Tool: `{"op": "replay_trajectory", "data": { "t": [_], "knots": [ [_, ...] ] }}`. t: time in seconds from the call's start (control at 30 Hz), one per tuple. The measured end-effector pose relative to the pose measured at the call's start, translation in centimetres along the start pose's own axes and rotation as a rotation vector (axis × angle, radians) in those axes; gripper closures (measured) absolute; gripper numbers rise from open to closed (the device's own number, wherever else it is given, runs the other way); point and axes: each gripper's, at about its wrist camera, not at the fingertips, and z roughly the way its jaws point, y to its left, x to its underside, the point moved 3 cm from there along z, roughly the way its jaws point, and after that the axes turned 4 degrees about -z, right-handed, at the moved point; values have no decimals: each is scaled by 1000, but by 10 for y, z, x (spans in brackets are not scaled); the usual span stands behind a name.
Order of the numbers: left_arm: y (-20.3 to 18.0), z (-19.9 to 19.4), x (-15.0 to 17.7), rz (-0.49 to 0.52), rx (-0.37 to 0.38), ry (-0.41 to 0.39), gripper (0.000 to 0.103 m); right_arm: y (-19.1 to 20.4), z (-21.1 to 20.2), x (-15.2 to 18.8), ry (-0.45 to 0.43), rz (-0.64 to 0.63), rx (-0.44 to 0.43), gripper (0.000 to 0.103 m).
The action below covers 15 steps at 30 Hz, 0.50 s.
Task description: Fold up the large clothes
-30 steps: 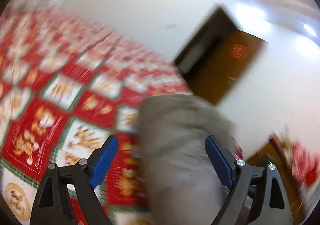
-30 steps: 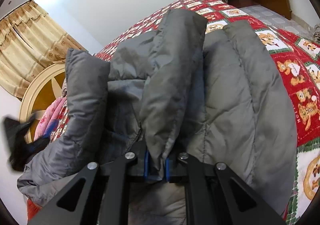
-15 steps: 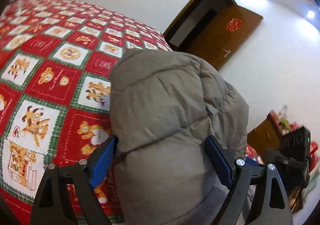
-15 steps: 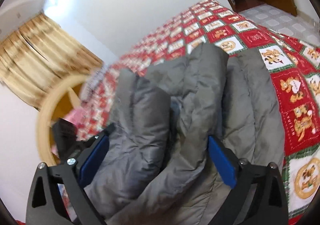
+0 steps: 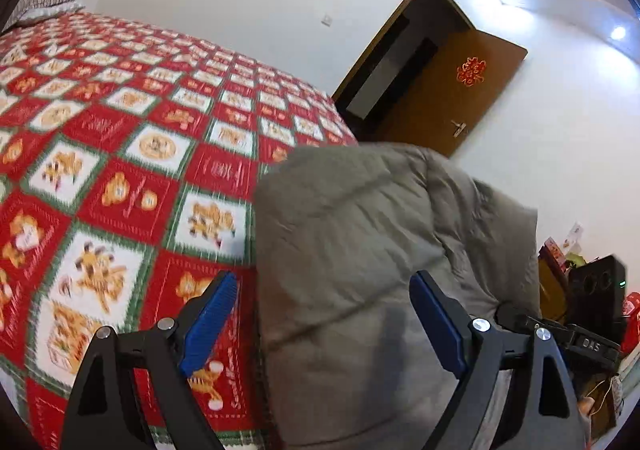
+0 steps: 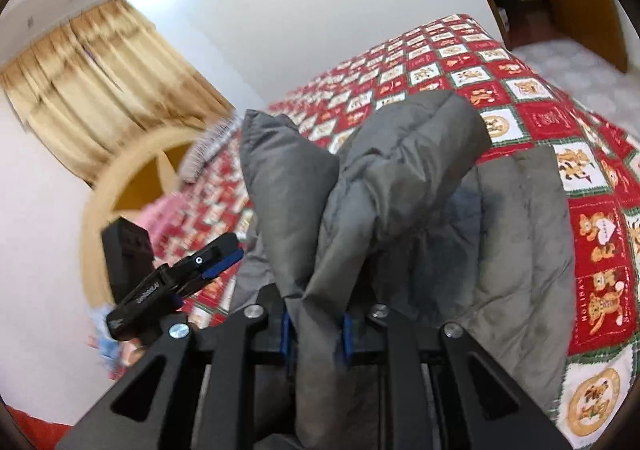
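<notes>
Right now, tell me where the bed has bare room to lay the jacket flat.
The quilt lies bare between the grey jacket and the striped pillow, toward the wall. Crowded: the near edge, where the jacket bunches in the right gripper.

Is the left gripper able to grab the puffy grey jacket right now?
Probably yes. The left gripper has its jaws wide open with the grey jacket bulging between them, and nothing blocks it. The right gripper already pinches another fold.
</notes>
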Motion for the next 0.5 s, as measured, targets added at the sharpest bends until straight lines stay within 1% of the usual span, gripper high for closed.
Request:
{"op": "replay_trajectory", "data": {
  "t": [0.07,0.13,0.17,0.23,0.3,0.33,0.4,0.5],
  "knots": [
    [-13,0,-3,35,1,-1,15,-22,-9,-1,-11,61,-28,82],
    [-29,9,-3,71,7,13,15,-59,-10,5,0,197,-98,82],
    [-37,17,-1,90,6,26,15,-77,-6,12,11,264,-116,81],
    [-50,34,5,113,-1,55,15,-103,-4,25,18,357,-131,81],
    [-62,49,12,125,-11,87,15,-120,-11,34,-7,416,-158,82],
    [-68,58,17,134,-18,106,15,-125,-16,37,-17,430,-153,82],
    [-76,69,25,155,-31,127,15,-132,-28,44,-24,434,-113,82],
    [-87,79,33,198,-69,136,15,-138,-35,53,-4,426,-55,82]
  ]
}}
